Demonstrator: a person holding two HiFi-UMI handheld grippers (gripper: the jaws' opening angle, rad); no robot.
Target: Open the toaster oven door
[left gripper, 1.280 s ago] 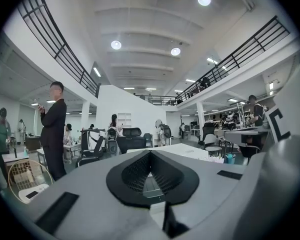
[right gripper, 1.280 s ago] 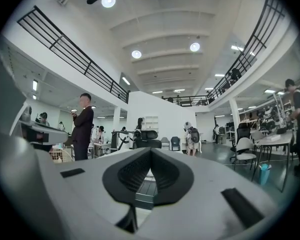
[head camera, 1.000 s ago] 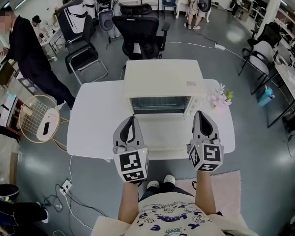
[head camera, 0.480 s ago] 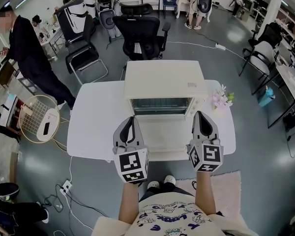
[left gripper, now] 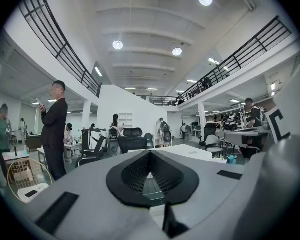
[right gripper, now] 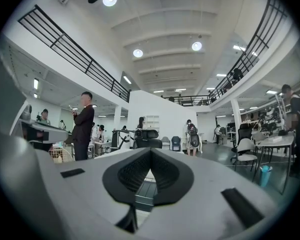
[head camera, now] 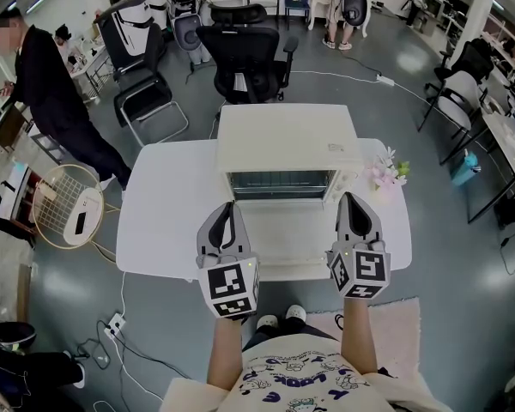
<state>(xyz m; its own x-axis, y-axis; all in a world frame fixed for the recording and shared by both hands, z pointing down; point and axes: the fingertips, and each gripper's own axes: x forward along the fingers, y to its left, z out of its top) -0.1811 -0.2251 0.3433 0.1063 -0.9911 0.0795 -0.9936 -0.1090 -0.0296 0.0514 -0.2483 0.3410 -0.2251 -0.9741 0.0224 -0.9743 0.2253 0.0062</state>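
Observation:
The cream toaster oven [head camera: 287, 136] stands at the middle of the white table [head camera: 167, 221]. Its door [head camera: 285, 234] hangs down flat toward me, and the wire rack [head camera: 279, 183] inside shows. My left gripper [head camera: 231, 206] is held level by the door's left edge, shut and empty. My right gripper [head camera: 349, 197] is level by the door's right edge, also shut with nothing in it. In the left gripper view the jaw tips [left gripper: 150, 151] meet, and the rack [left gripper: 152, 189] shows through the gap below them. The right gripper view has the same closed tips [right gripper: 150, 149].
A small pot of pale flowers [head camera: 384, 172] stands on the table right of the oven. A black office chair [head camera: 245, 54] is behind the table. A person in dark clothes [head camera: 56, 101] stands at the far left beside a round wire basket [head camera: 69, 206]. More chairs and desks ring the room.

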